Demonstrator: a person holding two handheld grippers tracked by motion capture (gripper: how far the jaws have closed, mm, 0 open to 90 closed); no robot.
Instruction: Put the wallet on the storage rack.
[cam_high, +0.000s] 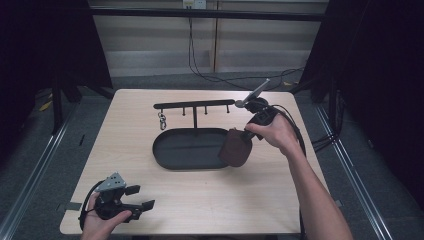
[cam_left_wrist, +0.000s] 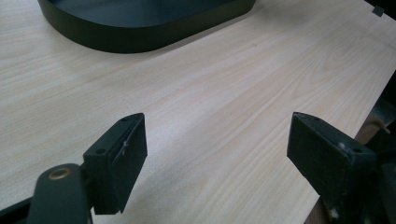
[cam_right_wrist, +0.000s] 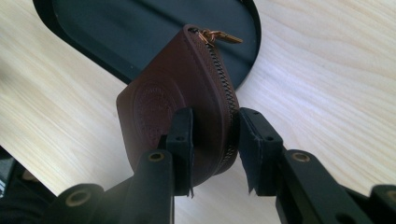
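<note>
Overhead, a pale wood table (cam_high: 210, 195) on grey floor: right hand-held gripper (cam_right_wrist: 212, 140) clamps a brown pouch (cam_right_wrist: 187, 93), left hand-held gripper (cam_left_wrist: 217, 149) gapes.

Near end of brown zip pouch (cam_right_wrist: 187, 107) hidden between right gripper (cam_right_wrist: 212, 144) pads; embossed round stamp on its side too blurred to read. Black tray (cam_left_wrist: 140, 32) cut off by top edge in left gripper view. Small metal clip (cam_high: 162, 120) hanging from rack (cam_high: 194, 105) too small to identify
</note>
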